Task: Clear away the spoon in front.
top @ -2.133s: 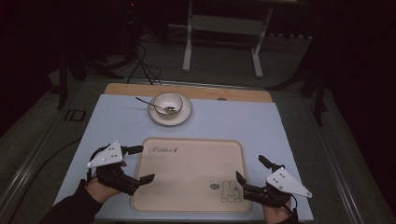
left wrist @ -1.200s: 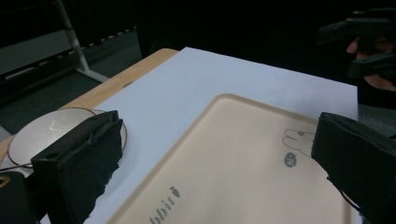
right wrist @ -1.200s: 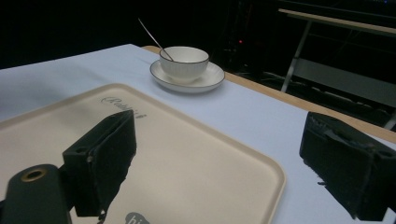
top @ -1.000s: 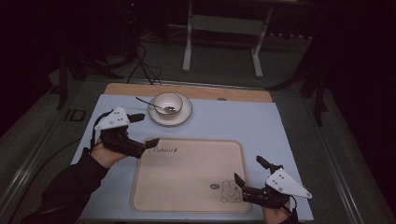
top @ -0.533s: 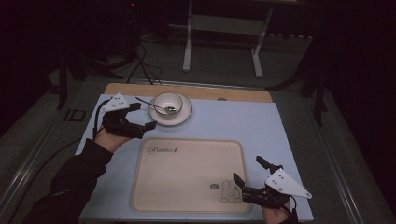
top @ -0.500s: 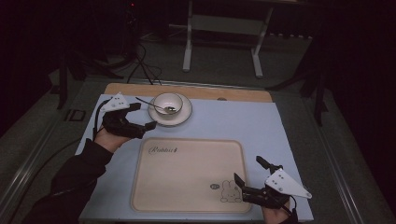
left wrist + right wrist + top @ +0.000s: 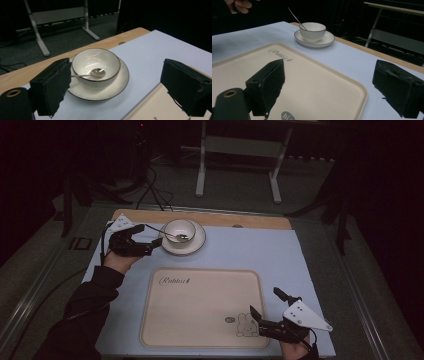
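Jaws of the left gripper (image 7: 150,240) stand wide apart with nothing between the pads, and they have just been closing a little. In the left gripper view they frame the bowl (image 7: 96,65) without touching it; the left jaw sits just beside the spoon (image 7: 93,73) handle, which sticks out over the bowl's rim toward it (whether it touches cannot be told). The spoon's head lies inside the bowl, and the bowl stands on a saucer (image 7: 117,83) with a dark rim. From the high view the saucer sits at the far left of the pale blue mat (image 7: 260,250), near the wooden edge of the table (image 7: 250,220). The beige tray (image 7: 200,310), printed with a rabbit at one corner, lies on the mat nearer the person. The right gripper (image 7: 267,312) rests at the tray's near right corner, its jaws also spread open and empty, well apart from the bowl.
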The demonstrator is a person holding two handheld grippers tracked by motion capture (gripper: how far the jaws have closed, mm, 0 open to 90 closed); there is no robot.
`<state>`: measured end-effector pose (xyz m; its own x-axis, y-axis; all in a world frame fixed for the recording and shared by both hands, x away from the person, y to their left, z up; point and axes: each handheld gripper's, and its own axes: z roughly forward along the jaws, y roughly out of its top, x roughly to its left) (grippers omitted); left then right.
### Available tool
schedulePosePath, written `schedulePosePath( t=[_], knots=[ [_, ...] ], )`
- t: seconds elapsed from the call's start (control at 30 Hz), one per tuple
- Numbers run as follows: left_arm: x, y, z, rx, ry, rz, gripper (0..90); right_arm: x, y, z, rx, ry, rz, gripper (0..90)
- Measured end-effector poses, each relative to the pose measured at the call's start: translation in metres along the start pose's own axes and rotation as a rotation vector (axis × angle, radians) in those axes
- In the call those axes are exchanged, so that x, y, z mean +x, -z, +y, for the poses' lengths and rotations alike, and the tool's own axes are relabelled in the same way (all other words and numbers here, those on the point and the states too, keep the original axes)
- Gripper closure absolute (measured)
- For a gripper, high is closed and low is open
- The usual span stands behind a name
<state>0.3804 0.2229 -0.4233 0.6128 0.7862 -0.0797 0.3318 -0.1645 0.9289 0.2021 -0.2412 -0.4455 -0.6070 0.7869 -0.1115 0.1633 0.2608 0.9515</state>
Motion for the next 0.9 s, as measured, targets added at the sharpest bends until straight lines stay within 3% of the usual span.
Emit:
schedulePosePath(
  t=[0.1,0.2,0.43,0.5,0.63,0.7,0.73,0.77,0.83,0.9],
  knots=[
    [0.01,-0.006,-0.006,-0.023,0.077,0.023,13.7,0.0,-0.001,0.0,0.003,0.001,0.005,10.8],
    [0.015,-0.011,-0.011,-0.027,0.127,0.055,14.0,0.001,-0.001,0.0,0.005,0.002,0.006,10.8],
    [0.021,-0.026,-0.018,0.007,0.18,0.119,15.7,0.001,-0.001,0.0,0.009,0.003,0.011,10.8],
    [0.022,-0.034,-0.021,0.04,0.204,0.166,16.6,0.001,-0.001,0.0,0.01,0.003,0.013,10.8],
    [0.025,-0.04,-0.024,0.041,0.235,0.183,18.4,0.001,-0.001,-0.001,0.012,0.003,0.015,10.8],
    [0.03,-0.044,-0.026,0.034,0.291,0.201,20.5,0.001,-0.001,-0.001,0.013,0.003,0.017,10.8],
    [0.03,-0.044,-0.026,0.034,0.291,0.201,21.3,0.001,-0.002,-0.001,0.015,0.002,0.016,10.8],
    [0.034,-0.048,-0.027,0.03,0.328,0.21,22.7,0.001,-0.002,-0.001,0.019,0.002,0.018,10.8],
    [0.034,-0.048,-0.027,0.03,0.328,0.21,24.7,0.001,-0.003,-0.001,0.024,0.002,0.017,10.8],
    [0.037,-0.052,-0.027,0.022,0.355,0.209,29.1,0.001,-0.003,-0.001,0.027,0.005,0.018,10.9]
  ],
)
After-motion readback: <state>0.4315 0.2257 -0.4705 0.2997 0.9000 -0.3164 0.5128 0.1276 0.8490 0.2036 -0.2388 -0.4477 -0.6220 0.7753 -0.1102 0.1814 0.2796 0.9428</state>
